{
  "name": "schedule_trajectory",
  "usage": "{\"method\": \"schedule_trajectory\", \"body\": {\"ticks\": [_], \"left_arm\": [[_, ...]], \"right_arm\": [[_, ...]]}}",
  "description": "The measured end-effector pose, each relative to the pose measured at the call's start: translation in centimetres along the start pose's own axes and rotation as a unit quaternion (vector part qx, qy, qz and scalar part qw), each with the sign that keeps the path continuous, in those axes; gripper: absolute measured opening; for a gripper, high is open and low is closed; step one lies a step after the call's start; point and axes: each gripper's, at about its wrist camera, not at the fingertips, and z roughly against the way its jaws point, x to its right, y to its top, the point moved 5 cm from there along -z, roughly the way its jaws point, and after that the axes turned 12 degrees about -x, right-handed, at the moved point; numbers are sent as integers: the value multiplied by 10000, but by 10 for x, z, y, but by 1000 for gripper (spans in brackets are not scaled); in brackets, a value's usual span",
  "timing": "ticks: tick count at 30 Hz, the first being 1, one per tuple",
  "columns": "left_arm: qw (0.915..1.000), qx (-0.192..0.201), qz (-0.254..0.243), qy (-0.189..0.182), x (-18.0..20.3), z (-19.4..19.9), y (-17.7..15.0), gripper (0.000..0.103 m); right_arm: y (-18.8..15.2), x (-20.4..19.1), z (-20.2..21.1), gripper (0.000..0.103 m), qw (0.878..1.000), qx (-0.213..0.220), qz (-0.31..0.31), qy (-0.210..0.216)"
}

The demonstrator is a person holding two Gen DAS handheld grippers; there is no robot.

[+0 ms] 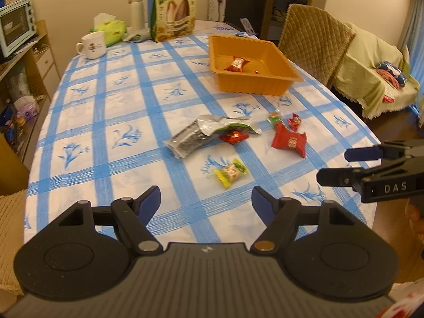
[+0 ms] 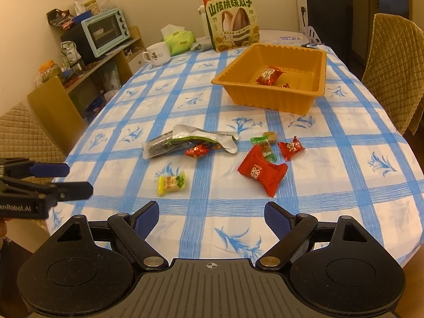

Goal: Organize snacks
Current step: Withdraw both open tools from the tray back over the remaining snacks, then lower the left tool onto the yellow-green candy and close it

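Observation:
An orange tray (image 1: 265,87) (image 2: 265,100) stands far on the blue-checked table with a red candy (image 1: 237,63) (image 2: 267,75) inside. Loose in the middle lie a torn silver wrapper (image 1: 212,126) (image 2: 190,137), a big red packet (image 1: 288,141) (image 2: 261,172), a small red candy (image 1: 295,120) (image 2: 290,147) and a green candy (image 1: 275,118). Nearest is a yellow-green candy (image 1: 230,171) (image 2: 171,182). My left gripper (image 1: 206,194) (image 2: 79,179) hovers open just short of it, empty. Beside it, my right gripper (image 2: 212,208) (image 1: 334,166) is open and empty, short of the red packet.
A tall sunflower-seed bag (image 1: 175,8), a white mug (image 1: 92,45), a tissue pack (image 1: 111,27) and a thermos (image 1: 136,10) stand at the table's far end. A quilted chair (image 1: 312,39) is at the right side, and a shelf with a toaster oven (image 2: 106,30) at the left.

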Motion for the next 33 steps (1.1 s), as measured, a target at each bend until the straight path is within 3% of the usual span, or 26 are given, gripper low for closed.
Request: {"method": "schedule_trajectory", "body": {"ticks": [10, 33], "left_arm": [[9995, -95, -285, -9, 21, -25, 10, 68], [9920, -527, -1093, 340, 40, -111, 34, 45]], "right_arm": [[3, 22, -2, 87, 9999, -12, -99, -77], [6, 76, -7, 87, 9983, -156, -471, -296]]}}
